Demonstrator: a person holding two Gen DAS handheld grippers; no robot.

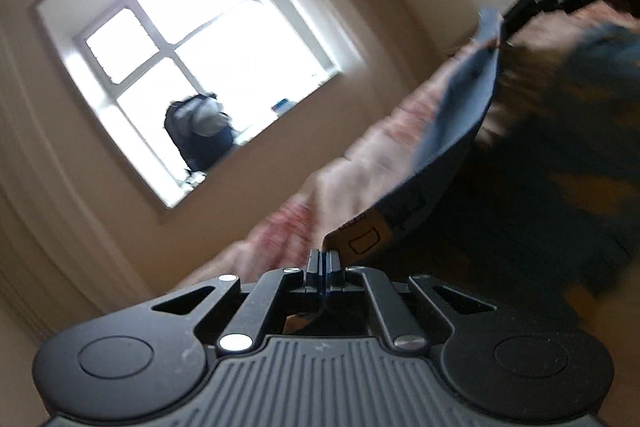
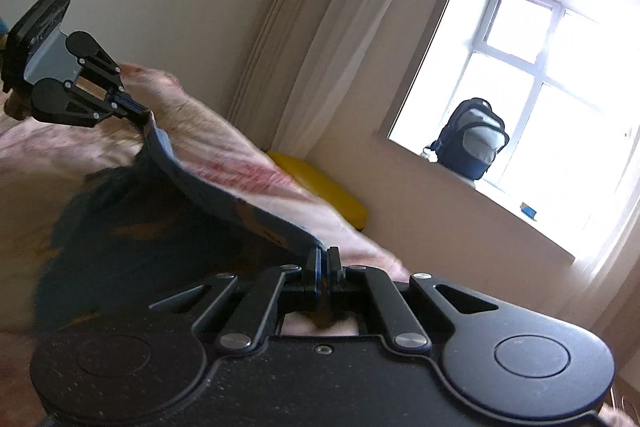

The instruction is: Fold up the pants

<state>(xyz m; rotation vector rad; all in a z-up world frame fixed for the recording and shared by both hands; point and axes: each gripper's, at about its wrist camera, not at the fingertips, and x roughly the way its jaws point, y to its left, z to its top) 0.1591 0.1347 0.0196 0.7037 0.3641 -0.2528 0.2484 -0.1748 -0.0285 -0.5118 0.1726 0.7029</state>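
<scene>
Left wrist: pants [image 1: 452,131] between fingers [image 1: 316,263].

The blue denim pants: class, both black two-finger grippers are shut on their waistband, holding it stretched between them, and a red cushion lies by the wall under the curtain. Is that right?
Not quite. The cushion is yellow, not red, as the right wrist view shows. The rest holds: the left gripper and right gripper are both shut on the blue denim pants, waistband stretched between them.

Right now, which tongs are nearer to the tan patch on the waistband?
Left. The left tongs pinch the waistband beside the patch; the right tongs hold its far end.
</scene>
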